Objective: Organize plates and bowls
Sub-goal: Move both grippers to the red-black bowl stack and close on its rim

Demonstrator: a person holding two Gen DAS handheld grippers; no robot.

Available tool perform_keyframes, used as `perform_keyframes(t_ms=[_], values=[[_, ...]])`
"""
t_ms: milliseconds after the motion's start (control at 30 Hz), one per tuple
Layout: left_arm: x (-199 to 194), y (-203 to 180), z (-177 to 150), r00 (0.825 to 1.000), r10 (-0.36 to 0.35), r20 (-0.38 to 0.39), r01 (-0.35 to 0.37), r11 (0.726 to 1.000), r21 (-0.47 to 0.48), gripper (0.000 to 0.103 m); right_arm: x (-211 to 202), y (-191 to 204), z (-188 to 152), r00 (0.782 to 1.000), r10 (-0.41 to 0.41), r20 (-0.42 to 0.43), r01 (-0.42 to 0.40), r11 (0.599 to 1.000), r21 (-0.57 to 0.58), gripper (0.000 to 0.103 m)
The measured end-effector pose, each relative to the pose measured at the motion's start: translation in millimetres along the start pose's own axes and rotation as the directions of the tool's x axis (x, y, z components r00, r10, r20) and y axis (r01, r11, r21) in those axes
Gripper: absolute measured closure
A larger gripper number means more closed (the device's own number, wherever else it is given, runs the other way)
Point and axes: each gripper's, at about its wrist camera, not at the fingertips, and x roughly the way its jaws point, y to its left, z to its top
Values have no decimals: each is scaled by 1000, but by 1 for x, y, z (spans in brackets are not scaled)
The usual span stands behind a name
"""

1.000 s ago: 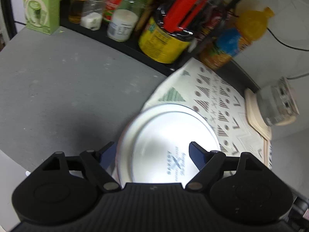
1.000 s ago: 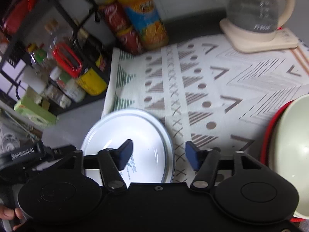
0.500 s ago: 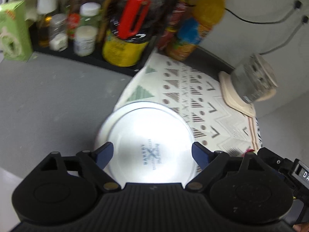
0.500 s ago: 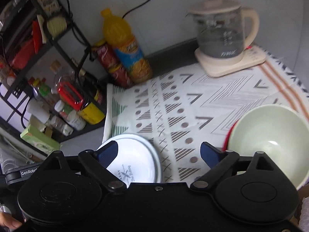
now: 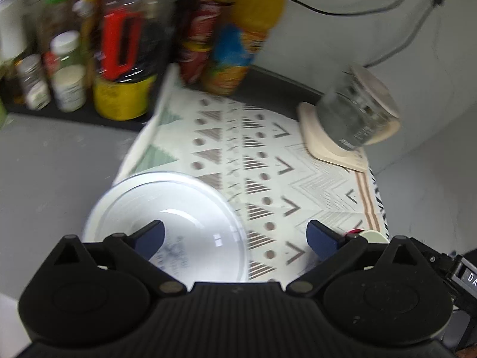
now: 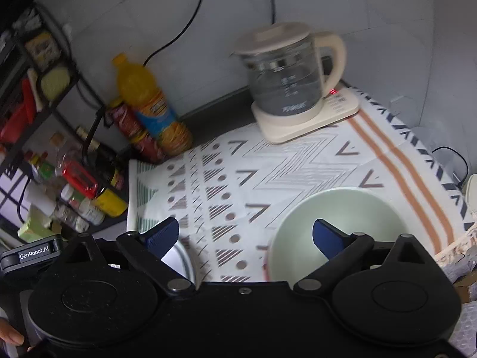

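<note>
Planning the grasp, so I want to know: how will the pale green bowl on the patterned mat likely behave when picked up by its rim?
The pale green bowl looks rigid and glossy, so its rim may be slippery between the right gripper fingers. It is deep and wide, probably heavy enough to sag from a one-sided pinch. Likely breakable if dropped.

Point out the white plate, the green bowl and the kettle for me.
white plate [image 5: 179, 208]: left wrist view, inner surface.
green bowl [image 6: 342, 208]: right wrist view, inside wall.
kettle [image 6: 283, 83]: right wrist view, glass body.
</note>
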Motion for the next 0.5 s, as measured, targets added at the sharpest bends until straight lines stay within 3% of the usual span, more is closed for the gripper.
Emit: perform_keyframes(t_ms=[500], values=[[67, -92, -22, 989, -41, -142, 54, 994, 94, 0, 3, -89, 8, 996, -90, -28, 92, 995, 48, 0]])
